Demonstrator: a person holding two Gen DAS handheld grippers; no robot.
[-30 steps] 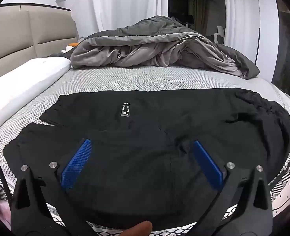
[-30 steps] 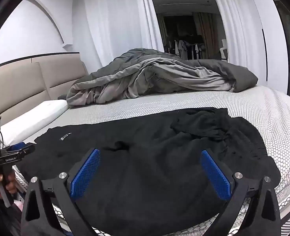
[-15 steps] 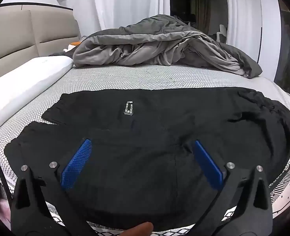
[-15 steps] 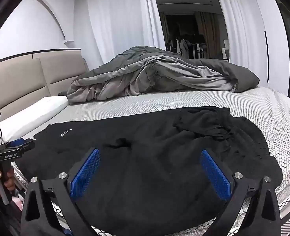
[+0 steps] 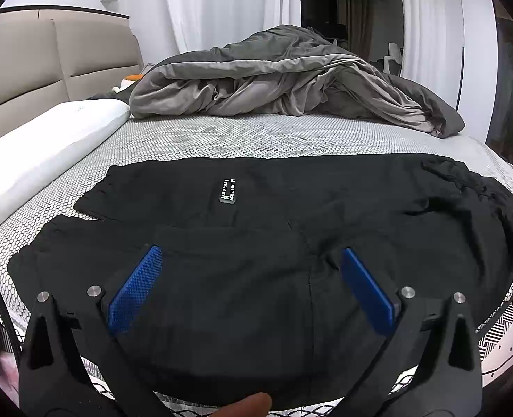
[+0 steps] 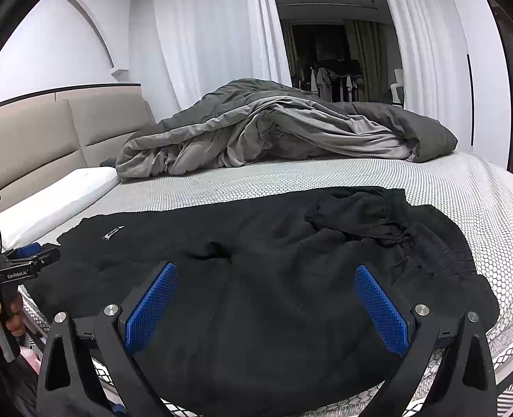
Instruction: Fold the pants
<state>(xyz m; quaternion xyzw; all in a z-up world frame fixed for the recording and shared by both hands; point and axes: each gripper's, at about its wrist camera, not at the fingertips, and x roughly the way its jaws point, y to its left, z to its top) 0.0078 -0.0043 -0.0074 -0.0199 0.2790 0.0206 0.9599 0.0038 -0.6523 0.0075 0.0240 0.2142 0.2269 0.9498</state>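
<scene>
Black pants (image 5: 291, 215) lie spread across the near side of the bed, legs to the left, bunched waistband (image 6: 360, 215) to the right. A small label (image 5: 228, 190) shows on the far leg. My left gripper (image 5: 251, 264) is open and empty, hovering above the near leg. My right gripper (image 6: 266, 281) is open and empty, above the seat area near the waist. The left gripper also shows in the right wrist view (image 6: 30, 259) at the left edge, held by a hand.
A rumpled grey duvet (image 5: 284, 80) lies at the far side of the bed. A white pillow (image 5: 41, 153) sits left by the beige headboard (image 5: 48, 59). The patterned mattress (image 5: 256, 135) edge runs close below the grippers. White curtains stand behind.
Both grippers have shifted slightly, the views tilting a little upward. The pants lie as before. Both grippers stay open.
</scene>
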